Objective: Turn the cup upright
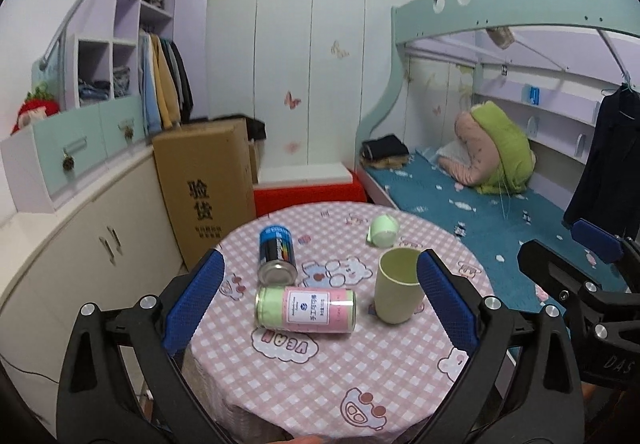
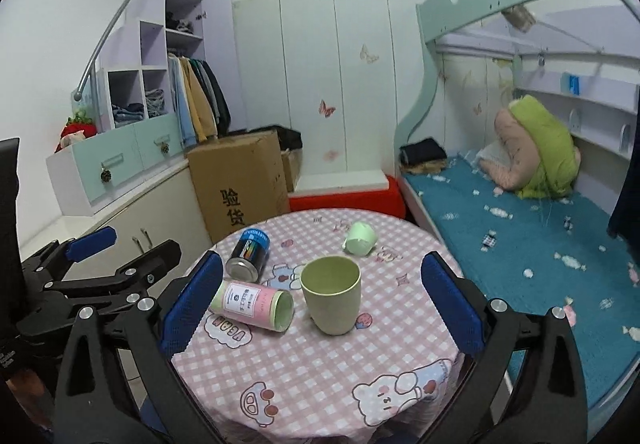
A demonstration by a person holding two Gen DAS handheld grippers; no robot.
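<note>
A pale green cup [image 1: 396, 286] [image 2: 332, 294] stands upright on the round table with the pink checked cloth [image 1: 320, 384] [image 2: 320, 376]. A small mint cup with a handle [image 1: 383, 230] [image 2: 360, 238] lies on its side at the far edge. My left gripper [image 1: 320, 296] is open and empty, held back from the table's near edge. My right gripper [image 2: 322, 298] is open and empty; the upright cup shows between its fingers but further out. The right gripper also shows at the right edge of the left wrist view [image 1: 568, 264], and the left gripper at the left of the right wrist view [image 2: 120, 248].
A blue can [image 1: 277, 254] [image 2: 249, 252] and a pink-and-green can [image 1: 306, 309] [image 2: 253, 304] lie on their sides left of the upright cup. A cardboard box [image 1: 204, 184] and cabinets stand at the left. A bunk bed [image 1: 500, 204] is at the right.
</note>
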